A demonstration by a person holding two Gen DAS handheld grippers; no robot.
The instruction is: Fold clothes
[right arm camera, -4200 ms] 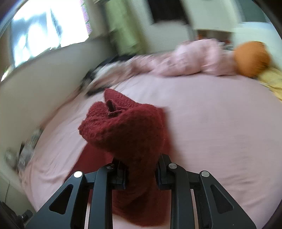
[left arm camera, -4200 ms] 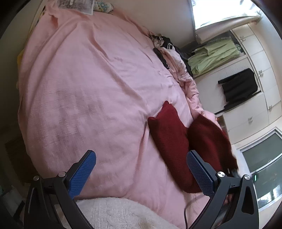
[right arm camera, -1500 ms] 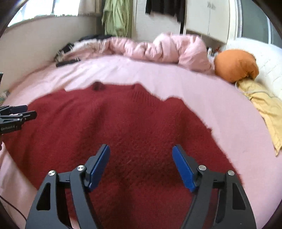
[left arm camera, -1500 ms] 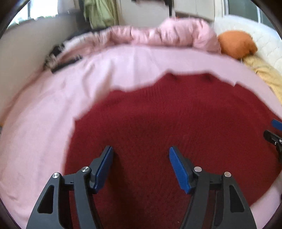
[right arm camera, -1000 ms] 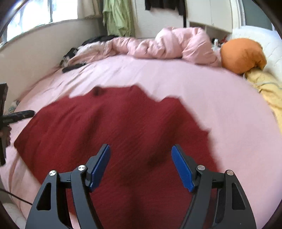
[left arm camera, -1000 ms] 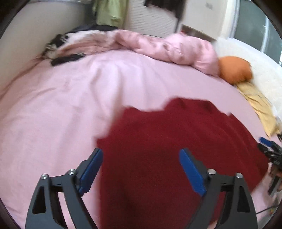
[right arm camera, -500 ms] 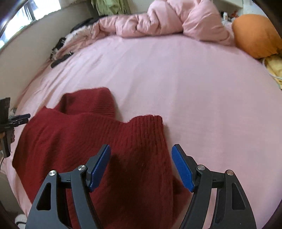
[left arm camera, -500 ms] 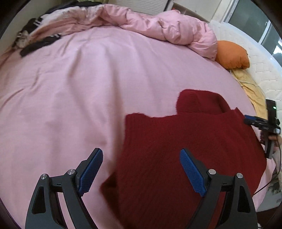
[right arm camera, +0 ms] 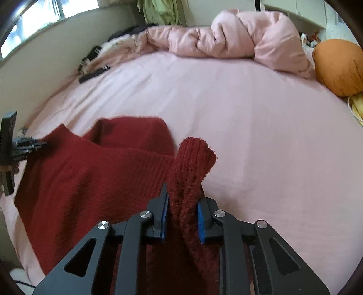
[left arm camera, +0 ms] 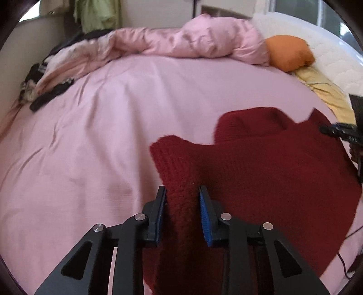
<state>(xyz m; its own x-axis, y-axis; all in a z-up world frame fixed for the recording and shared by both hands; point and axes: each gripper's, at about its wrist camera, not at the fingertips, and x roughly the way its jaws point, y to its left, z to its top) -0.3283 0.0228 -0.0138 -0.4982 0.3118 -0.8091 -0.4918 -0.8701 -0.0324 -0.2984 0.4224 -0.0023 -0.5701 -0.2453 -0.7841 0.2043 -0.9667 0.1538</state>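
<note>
A dark red knit sweater (left arm camera: 272,172) lies on the pink bedsheet (left arm camera: 102,136). My left gripper (left arm camera: 182,195) is shut on the sweater's left edge, and the fabric bunches up between the blue pads. My right gripper (right arm camera: 182,195) is shut on the sweater's (right arm camera: 90,177) right edge, and a ribbed corner sticks up above its fingers. Each gripper shows at the edge of the other's view: the right one in the left wrist view (left arm camera: 344,133), the left one in the right wrist view (right arm camera: 20,145).
A bunched pink duvet (left arm camera: 192,40) lies along the far side of the bed. An orange cushion (left arm camera: 288,52) and yellow cloth (left arm camera: 324,93) sit at the right. Dark clothes (left arm camera: 45,90) lie at the far left by the wall. Green garments (right arm camera: 163,11) hang behind.
Both grippers were open above the spread sweater. Both have now closed on its near edges, one on each side, and the fabric is pinched up between the pads.
</note>
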